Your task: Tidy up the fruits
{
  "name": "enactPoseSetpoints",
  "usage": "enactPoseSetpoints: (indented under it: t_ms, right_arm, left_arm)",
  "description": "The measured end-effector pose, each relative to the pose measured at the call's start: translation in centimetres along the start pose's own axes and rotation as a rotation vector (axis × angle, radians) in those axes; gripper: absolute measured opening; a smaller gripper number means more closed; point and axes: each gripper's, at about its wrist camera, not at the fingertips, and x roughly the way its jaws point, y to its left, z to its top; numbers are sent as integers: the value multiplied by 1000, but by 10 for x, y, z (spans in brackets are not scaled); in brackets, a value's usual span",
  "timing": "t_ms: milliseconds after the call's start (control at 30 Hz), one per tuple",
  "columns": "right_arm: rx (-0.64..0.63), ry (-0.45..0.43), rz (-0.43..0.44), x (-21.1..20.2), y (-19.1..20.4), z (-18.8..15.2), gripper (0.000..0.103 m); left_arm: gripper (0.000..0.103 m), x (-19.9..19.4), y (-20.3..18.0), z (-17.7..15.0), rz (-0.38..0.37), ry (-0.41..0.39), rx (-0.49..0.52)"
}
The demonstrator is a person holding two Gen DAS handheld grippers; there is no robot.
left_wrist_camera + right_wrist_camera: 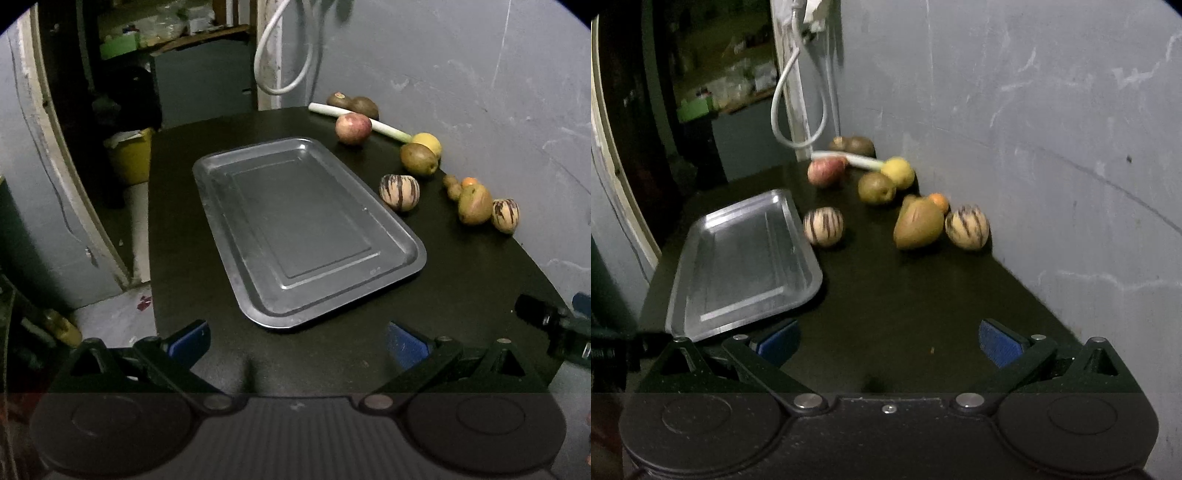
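- Left wrist view: left gripper point(297, 345) fingers spread, holding nothing, near edge of the dark table point(461, 280); rectangular metal tray point(258, 302) sat centre, bare.
- Right wrist view: right gripper point(888, 341) fingers spread, holding nothing; red apple point(826, 171), yellow lemon point(898, 172), striped round melon point(823, 226) lay far right of tray by the grey wall point(1034, 110).

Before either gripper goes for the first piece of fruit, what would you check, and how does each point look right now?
1. Tray empty and ready for fruit: ok, nothing lies in it.
2. Left gripper open and holding nothing: ok.
3. Right gripper open and holding nothing: ok.
4. Nearest fruit free to grab: ok, the striped fruit beside the tray stands apart from the others.
5. Other fruit easy to pick singly: not ok, the mango lies crowded against a second striped fruit by the wall.
6. Fruit firm or soft: cannot tell, the pictures are dim and blurred.
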Motion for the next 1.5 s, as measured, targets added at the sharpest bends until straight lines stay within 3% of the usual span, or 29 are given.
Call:
enactPoseSetpoints:
  t_ms: [200, 500, 600, 700, 800, 1233, 1433, 1500]
  right_arm:
    - [-23, -15, -27, 3, 5, 4, 103]
    - [-186, -76, -31, 44, 6, 33, 102]
    - [-105, -53, 11, 67, -5, 42, 100]
    - [112, -13, 60, 91, -26, 49, 92]
    - [273, -28, 77, 106, -39, 57, 91]
    - [531, -82, -5, 143, -43, 82, 82]
    - [598, -33, -48, 163, -43, 87, 81]
    - [598, -27, -52, 168, -42, 87, 75]
  left_arm:
    - [102, 15, 3, 18, -39, 9, -2]
    - [102, 72, -23, 87, -177, 35, 17]
    - [102, 96, -45, 115, -206, 30, 82]
    - [102, 113, -64, 136, -231, 10, 176]
    - [102, 126, -75, 148, -274, -11, 263]
    - [91, 162, -89, 152, -372, -18, 490]
    - [78, 176, -97, 149, -387, 25, 550]
    - [74, 177, -99, 148, -382, 31, 564]
